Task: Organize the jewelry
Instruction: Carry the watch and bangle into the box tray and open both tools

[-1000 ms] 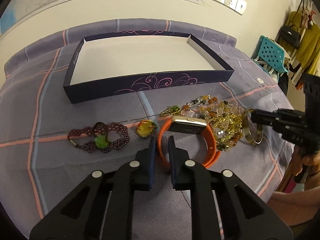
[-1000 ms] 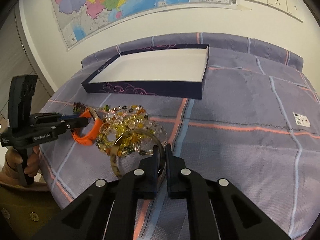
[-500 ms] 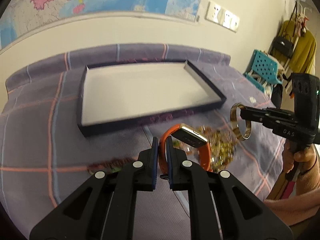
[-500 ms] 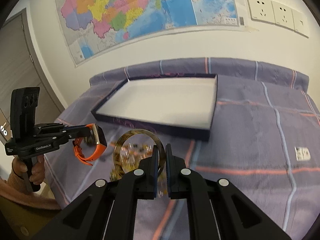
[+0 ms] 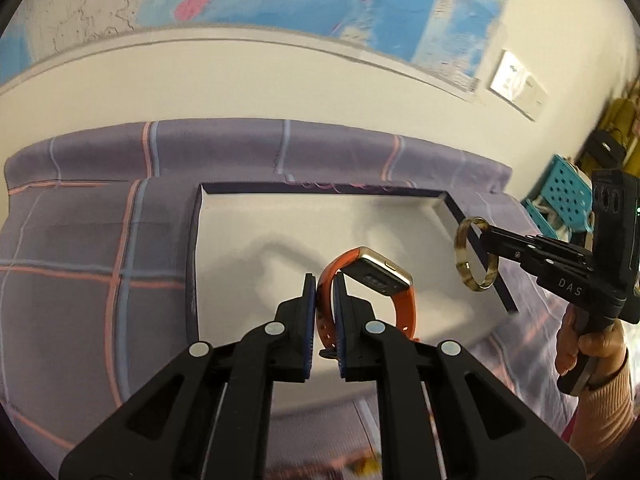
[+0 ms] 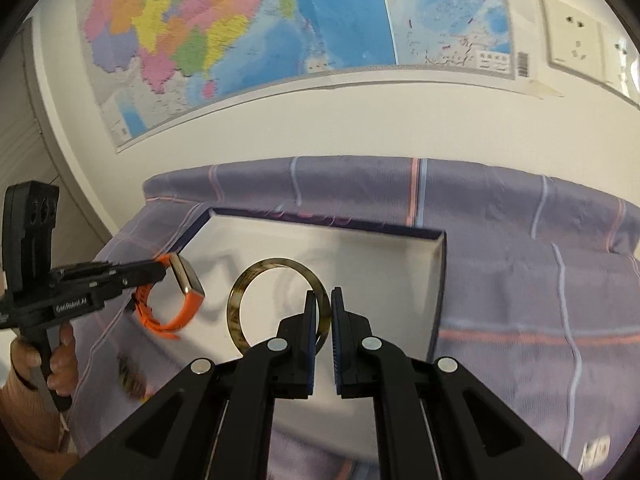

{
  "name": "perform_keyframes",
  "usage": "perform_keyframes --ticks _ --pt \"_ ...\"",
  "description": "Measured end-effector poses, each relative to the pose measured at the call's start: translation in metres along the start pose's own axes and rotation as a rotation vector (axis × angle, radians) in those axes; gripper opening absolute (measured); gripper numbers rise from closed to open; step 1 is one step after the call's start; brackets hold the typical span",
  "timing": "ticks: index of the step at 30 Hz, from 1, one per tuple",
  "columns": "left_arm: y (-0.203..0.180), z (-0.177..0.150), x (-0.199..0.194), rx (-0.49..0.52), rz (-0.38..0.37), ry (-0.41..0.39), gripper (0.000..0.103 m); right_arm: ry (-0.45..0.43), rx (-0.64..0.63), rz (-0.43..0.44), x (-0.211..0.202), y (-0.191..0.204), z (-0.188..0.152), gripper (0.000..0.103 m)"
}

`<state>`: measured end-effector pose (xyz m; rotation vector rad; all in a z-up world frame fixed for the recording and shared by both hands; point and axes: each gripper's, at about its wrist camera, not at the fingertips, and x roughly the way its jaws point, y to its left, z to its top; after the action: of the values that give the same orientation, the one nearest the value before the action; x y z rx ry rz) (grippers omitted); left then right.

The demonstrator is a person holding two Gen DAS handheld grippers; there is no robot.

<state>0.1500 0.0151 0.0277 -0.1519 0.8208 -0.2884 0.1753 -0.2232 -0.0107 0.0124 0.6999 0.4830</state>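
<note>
My left gripper point(image 5: 323, 280) is shut on the strap of an orange watch point(image 5: 382, 276) with a gold case and holds it in the air above the white floor of the dark blue tray point(image 5: 192, 248). My right gripper point(image 6: 325, 296) is shut on a tortoiseshell bangle point(image 6: 240, 300) and holds it above the same tray point(image 6: 438, 280). Each gripper shows in the other view: the right gripper point(image 5: 486, 236) with the bangle point(image 5: 464, 248) over the tray's right rim, the left gripper point(image 6: 162, 270) with the watch point(image 6: 184, 300) over its left rim.
The tray lies on a purple plaid cloth point(image 5: 100, 260) over a round table. A wall with a map point(image 6: 240, 32) and sockets point(image 6: 576, 40) stands right behind it. A blurred heap of beads point(image 6: 132, 376) lies at the near left.
Both grippers have lifted their pieces off the cloth and carried them forward over the tray. The bead heap and bracelets have dropped out of the left wrist view.
</note>
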Motion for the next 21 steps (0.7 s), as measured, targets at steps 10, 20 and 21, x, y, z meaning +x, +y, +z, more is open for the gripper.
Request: perform_keyframes --ticks 10,20,21 --pt "0.019 0.035 0.06 -0.088 0.025 0.066 0.009 0.123 -0.014 -0.096 0.069 -0.008 0.029 0.006" --pt "0.029 0.043 0.087 -0.149 0.054 0.128 0.01 0.157 0.061 -0.126 0.083 -0.03 0.037 0.007" --pt "0.03 0.044 0.089 -0.151 0.054 0.133 0.01 0.148 0.064 -0.131 0.08 -0.03 0.036 0.007"
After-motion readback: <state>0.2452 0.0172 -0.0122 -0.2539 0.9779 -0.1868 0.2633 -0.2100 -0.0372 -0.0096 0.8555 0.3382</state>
